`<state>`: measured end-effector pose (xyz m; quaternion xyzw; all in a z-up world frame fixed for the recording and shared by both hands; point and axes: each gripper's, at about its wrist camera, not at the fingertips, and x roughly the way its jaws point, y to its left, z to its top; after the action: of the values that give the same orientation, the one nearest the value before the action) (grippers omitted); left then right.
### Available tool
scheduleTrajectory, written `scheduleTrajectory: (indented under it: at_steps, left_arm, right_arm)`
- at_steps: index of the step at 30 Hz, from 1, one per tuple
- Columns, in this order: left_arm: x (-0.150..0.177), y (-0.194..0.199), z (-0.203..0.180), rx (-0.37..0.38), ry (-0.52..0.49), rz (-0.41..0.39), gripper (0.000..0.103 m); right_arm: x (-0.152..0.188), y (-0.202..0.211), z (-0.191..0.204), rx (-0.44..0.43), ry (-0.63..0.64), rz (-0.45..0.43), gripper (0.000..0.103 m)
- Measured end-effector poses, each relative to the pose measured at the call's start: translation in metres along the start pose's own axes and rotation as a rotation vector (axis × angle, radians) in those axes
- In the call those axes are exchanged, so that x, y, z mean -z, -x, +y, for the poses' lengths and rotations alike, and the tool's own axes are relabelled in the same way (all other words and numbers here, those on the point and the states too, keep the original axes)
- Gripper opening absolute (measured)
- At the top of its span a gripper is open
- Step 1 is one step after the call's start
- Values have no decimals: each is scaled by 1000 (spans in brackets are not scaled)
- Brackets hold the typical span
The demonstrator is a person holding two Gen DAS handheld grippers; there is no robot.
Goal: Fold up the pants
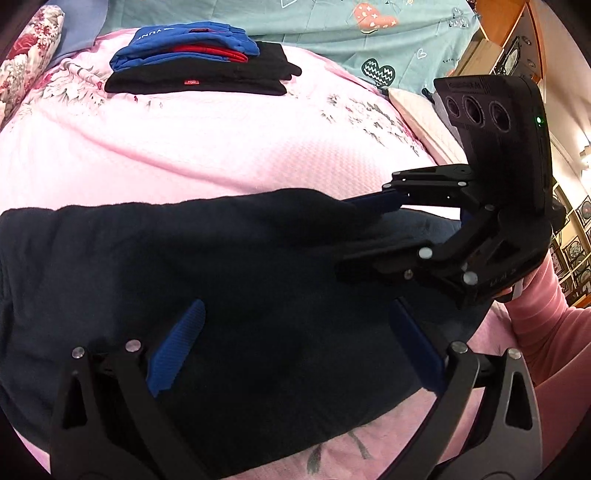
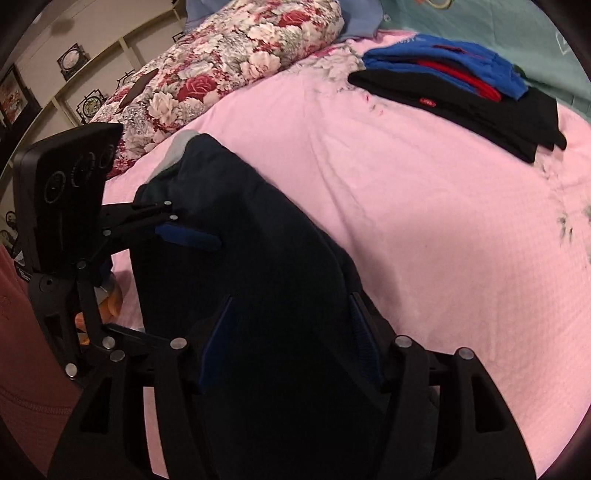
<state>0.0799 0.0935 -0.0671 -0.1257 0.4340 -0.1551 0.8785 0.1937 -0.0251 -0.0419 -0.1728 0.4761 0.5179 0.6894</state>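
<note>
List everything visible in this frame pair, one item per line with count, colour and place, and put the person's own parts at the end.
dark pants: one, navy-black, bunched on the near part of the bed, under both tongs
pink bedspread: one, pink with faded flower print, covering the bed
folded clothes stack: one pile, blue over red over black, far side of the bedspread
floral quilt: one, red and white roses, rolled along the bed's edge
teal sheet: one, teal with heart prints, behind the stack
left tongs: one, black with blue pads, open over the pants
right tongs: one, black with blue pads, open, pants cloth between the pads
pink sleeve: one, behind the right tongs
</note>
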Motion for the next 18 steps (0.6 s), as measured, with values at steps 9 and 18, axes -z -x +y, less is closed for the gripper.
scheduleTrajectory:
  at_steps: [9,18]
  left_arm:
    - [0,2,2,14,12,-2,101]
    - [0,2,2,15,13,-2,101]
  right_arm:
    - [1,5,0,-22,19,-6,62]
    - [-13,-15,-43,-347,-144,94,73]
